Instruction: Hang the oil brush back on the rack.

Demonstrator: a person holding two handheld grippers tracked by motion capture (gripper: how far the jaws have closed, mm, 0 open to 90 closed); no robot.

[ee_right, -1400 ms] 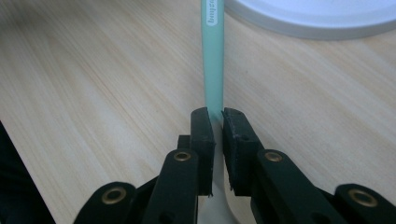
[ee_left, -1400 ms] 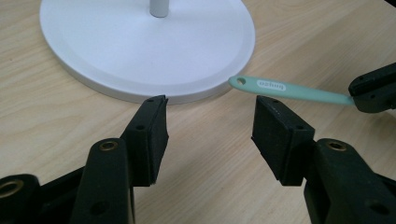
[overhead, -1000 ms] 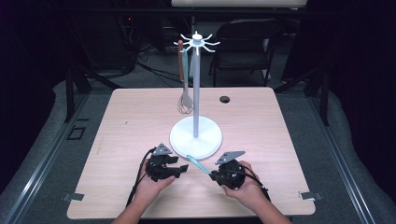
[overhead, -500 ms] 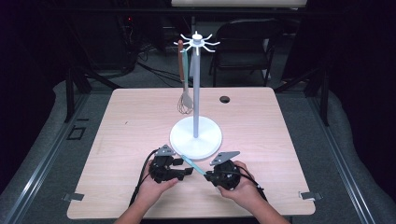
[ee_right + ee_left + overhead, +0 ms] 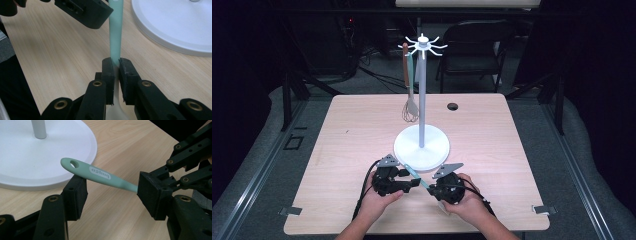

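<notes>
Utensil: a pale mint-green utensil with a slim plastic handle (image 5: 100,173), a hanging hole at its end and a white printed oval label; the working end is hidden behind the right gripper, so what kind of utensil it is cannot be told.
Landmark: the white round base (image 5: 422,146) of a white hanging stand with a thin white pole and hook spokes on top.
Utensil's place: just in front of the base, on the person's side, held off the light wooden table (image 5: 337,130); the holed end points toward the base's rim and, in the left gripper view, overlaps it.
Utensil relative to right gripper: the handle's lower part runs between the two black pads of the right gripper (image 5: 115,65), and the rest stretches away toward the base.
Right gripper state: jaws drawn nearly together, clamped on the green handle, pads pressing it from both sides.
Utensil relative to left gripper: the handle crosses the gap of the left gripper (image 5: 112,195); its holed end lies over the top edge of one pad (image 5: 76,195), seemingly resting on it, while the other pad stands beside the handle farther down.
Left gripper state: jaws wide apart, not squeezing the handle.
Hands: one hand around each gripper, both close together just in front of the base.
On the stand: a wire whisk with a brown handle (image 5: 409,107) hangs from a hook, behind the base and left of the pole.
</notes>
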